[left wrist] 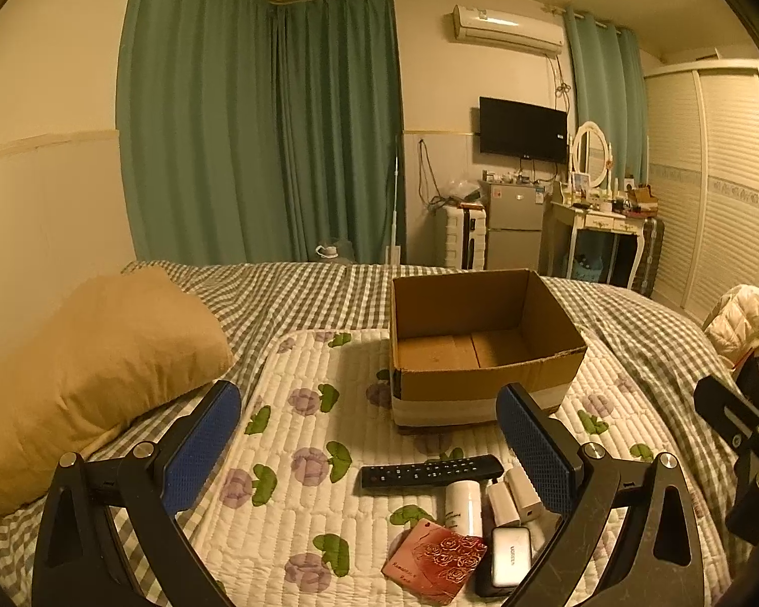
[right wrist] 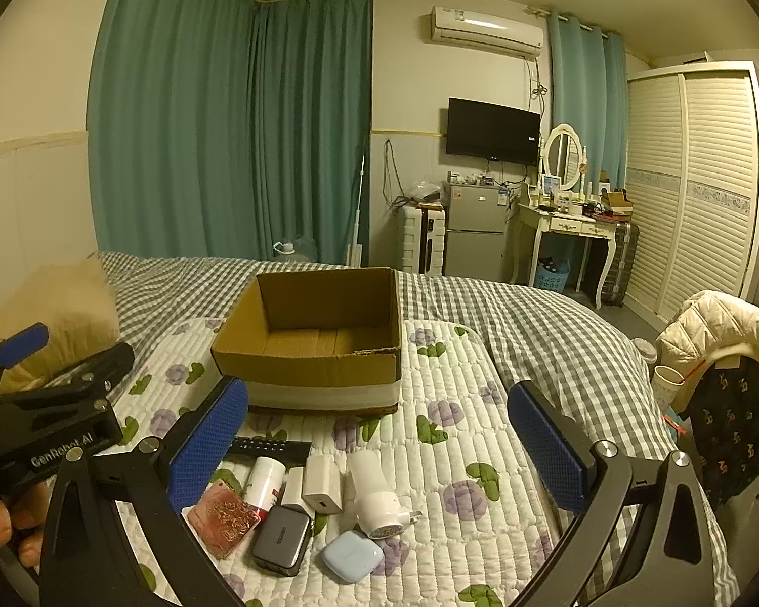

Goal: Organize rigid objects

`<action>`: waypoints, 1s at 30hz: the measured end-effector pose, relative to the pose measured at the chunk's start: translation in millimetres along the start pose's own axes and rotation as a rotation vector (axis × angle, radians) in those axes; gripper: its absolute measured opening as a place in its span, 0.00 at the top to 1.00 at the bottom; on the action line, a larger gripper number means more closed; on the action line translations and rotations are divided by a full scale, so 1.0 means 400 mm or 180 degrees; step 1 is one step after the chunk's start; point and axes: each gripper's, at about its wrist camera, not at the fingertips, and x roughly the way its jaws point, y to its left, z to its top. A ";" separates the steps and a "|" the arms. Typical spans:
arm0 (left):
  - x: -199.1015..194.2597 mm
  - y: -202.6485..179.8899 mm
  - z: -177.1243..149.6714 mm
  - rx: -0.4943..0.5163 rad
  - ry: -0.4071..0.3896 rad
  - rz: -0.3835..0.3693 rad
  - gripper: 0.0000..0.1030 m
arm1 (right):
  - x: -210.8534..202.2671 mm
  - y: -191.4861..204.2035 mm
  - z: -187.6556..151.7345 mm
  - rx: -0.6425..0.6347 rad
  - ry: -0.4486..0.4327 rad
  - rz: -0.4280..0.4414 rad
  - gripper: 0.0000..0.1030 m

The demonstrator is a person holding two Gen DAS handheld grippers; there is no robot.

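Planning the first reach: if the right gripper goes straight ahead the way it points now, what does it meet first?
Probably the cardboard box, at its near wall. The right gripper is open and empty, held above the small items on the quilt, so it would likely pass over the remote. Depth is uncertain through the fisheye.

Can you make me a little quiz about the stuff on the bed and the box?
1. True or false: the cardboard box already has things inside it.
2. Which lies closest to the box: A) the black remote, B) the light blue case, C) the red rose card?
3. Fill in: the left gripper and the right gripper both have their jaws ____.

Key
1. False: only its bare bottom shows.
2. A: the remote lies just in front of the box, and the others are nearer the cameras.
3. Open, with nothing between the blue pads.
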 end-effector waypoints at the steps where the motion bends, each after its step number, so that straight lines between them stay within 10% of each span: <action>1: -0.001 0.002 0.001 -0.0013 -0.0004 0.0004 0.00 | -0.001 0.000 0.000 -0.0001 -0.0001 -0.0002 0.00; 30: 0.000 0.010 0.000 0.0062 -0.0006 0.0076 0.00 | 0.002 0.006 0.001 -0.0028 -0.0022 -0.0017 0.00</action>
